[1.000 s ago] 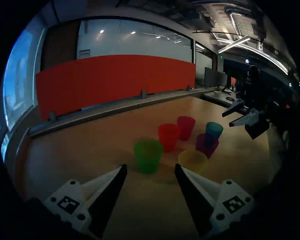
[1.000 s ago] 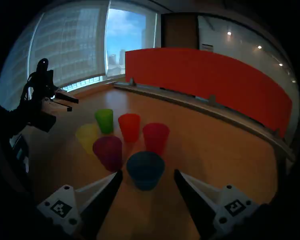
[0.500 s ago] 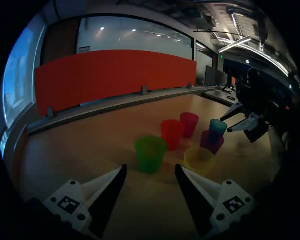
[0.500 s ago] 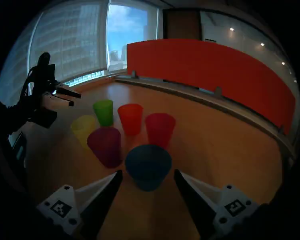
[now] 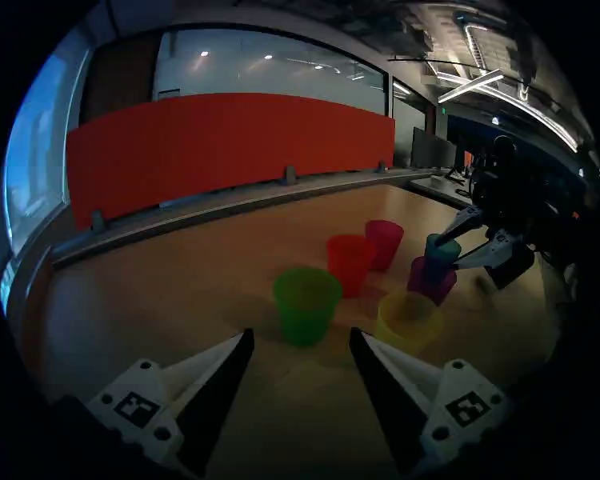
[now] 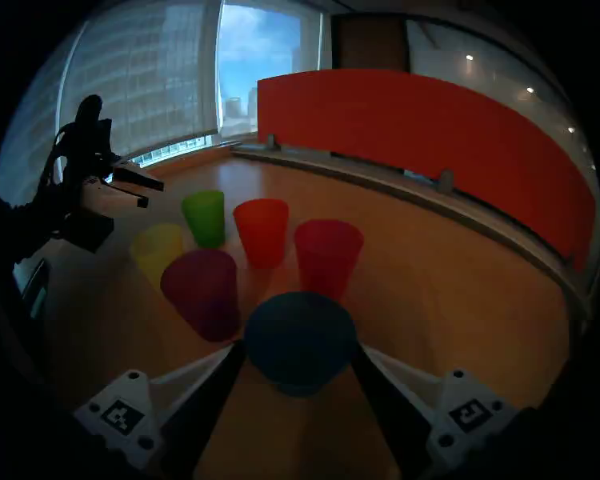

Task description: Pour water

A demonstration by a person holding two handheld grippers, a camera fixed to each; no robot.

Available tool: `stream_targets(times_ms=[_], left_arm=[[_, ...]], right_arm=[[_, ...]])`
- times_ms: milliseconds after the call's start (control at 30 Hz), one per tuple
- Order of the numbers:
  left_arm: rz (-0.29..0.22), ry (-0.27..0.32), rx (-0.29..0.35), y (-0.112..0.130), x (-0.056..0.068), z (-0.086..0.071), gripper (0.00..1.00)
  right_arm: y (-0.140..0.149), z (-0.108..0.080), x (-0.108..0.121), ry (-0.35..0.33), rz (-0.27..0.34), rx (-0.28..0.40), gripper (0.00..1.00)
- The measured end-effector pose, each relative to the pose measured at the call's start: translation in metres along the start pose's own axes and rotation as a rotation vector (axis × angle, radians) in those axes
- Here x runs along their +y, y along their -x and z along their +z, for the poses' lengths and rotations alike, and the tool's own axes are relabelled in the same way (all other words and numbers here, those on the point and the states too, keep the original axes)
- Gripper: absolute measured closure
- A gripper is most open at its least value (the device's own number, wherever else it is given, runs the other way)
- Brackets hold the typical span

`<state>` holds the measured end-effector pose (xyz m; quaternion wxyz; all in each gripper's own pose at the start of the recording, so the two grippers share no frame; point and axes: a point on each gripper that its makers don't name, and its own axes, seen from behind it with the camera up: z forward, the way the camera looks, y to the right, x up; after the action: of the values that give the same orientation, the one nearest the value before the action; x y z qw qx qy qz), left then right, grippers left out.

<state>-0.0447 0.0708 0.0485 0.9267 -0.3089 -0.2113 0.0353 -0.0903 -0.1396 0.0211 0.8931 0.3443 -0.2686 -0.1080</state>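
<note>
Blue cup point(image 6: 300, 340) within the spread right hand-held gripper point(image 6: 296, 345); left hand-held gripper point(image 5: 301, 332) spread near green cup point(image 5: 306, 304)

The blue cup point(image 6: 300, 332) stands between the right gripper's point(image 6: 296, 346) spread fingers point(image 6: 208, 392)
</note>
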Motion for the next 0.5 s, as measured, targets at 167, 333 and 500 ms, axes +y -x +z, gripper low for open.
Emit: stream_targets(times_ms=[167, 333, 500], left_arm=[[-0.002, 0.004, -0.001, 0.001, -0.001, 0.003, 0.11], [-0.002, 0.005, -0.001, 0.000, -0.001, 0.006, 0.12], [0.000, 0.007, -0.001, 0.000, -0.002, 0.007, 0.12]], right_arm=[[0.000, 0.008, 0.001, 0.000, 0.003, 0.000, 0.01], [0.000, 0.013, 0.003, -0.002, 0.007, 0.004, 0.01], [0.001, 0.016, 0.004, -0.003, 0.005, 0.001, 0.09]])
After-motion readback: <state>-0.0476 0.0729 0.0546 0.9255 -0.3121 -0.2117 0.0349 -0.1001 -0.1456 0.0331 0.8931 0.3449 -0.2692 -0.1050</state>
